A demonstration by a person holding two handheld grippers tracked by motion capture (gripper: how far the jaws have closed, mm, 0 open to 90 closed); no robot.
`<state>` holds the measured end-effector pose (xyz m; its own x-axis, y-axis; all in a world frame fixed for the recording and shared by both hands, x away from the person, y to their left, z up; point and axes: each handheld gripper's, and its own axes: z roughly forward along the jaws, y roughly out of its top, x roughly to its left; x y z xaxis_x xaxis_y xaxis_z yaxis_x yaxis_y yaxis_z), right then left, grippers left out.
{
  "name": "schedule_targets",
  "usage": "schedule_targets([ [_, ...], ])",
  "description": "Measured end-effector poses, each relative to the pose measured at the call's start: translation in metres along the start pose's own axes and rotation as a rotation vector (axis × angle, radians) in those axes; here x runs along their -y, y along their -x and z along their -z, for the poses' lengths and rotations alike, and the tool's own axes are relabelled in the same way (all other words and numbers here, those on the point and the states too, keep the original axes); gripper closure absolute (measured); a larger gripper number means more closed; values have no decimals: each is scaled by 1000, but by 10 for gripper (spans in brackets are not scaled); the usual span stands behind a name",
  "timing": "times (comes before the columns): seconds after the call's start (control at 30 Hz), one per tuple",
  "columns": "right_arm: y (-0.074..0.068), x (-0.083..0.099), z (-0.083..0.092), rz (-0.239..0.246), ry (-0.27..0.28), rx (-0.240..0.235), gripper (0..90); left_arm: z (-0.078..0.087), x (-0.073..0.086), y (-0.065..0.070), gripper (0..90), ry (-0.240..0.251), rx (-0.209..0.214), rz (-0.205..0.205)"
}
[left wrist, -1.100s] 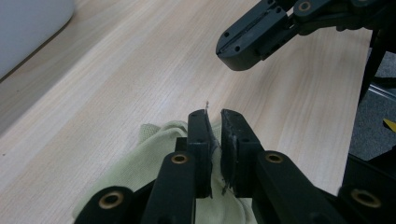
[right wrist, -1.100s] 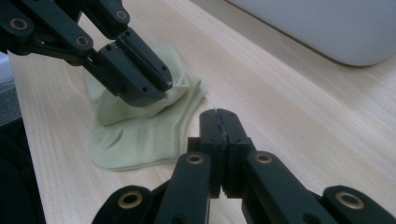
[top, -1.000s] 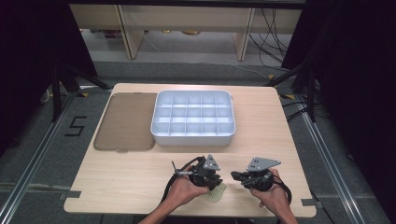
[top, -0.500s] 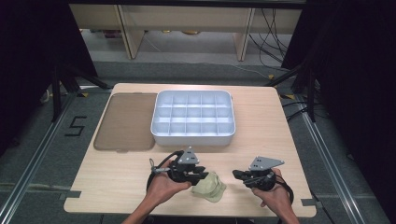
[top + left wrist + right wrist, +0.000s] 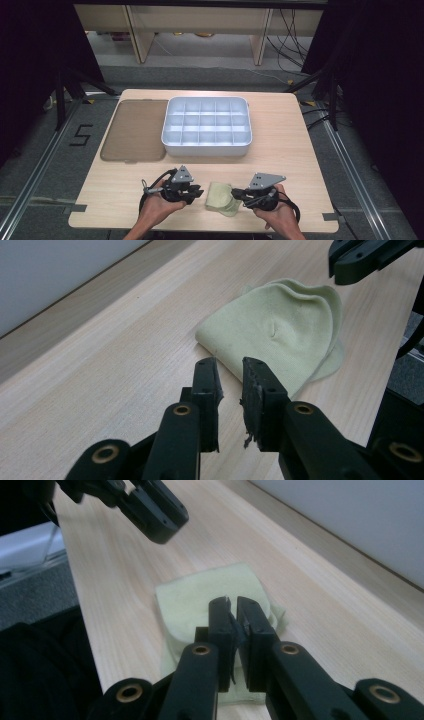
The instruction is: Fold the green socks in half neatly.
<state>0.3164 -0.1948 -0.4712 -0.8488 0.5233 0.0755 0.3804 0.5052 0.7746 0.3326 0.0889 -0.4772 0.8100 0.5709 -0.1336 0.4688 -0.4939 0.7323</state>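
The folded pale-green cloth (image 5: 222, 198) lies flat on the counter (image 5: 300, 150) close to its near edge, between the two hands. Bare wood runs to either side of it and back to the white compartment tray (image 5: 206, 126), which stands well apart near the counter's middle with a brown mat (image 5: 136, 130) touching or just beside its left wall. The near edge drops off right behind the hands, so the free room is forward and sideways.

The left tool (image 5: 195, 192) sits just left of the cloth. In the left gripper view its jaws stand a narrow gap apart with nothing between them, their tips (image 5: 230, 371) over bare wood just short of the cloth's nearest corner (image 5: 280, 335).

The right tool (image 5: 239, 192) is at the cloth's right side. In the right gripper view its jaws are nearly closed, a thin slit between them, having just been opening slightly; its tips (image 5: 233, 602) lie over the cloth (image 5: 205, 600). Whether any fabric is caught in that slit is hard to make out; it looks empty.
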Motion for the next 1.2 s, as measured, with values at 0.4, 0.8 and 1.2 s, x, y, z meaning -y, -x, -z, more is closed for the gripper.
schedule_targets([
  [0.4,12,24,-15,-26,-138,30,881,-19,-1,14,758,-7,42,-19],
  [0.8,2,-1,-3,-22,-25,41,835,-2,8,6,740,14,20,5],
  [1.2,-12,-4,-26,-77,-82,141,718,6,14,0,608,25,2,54],
])
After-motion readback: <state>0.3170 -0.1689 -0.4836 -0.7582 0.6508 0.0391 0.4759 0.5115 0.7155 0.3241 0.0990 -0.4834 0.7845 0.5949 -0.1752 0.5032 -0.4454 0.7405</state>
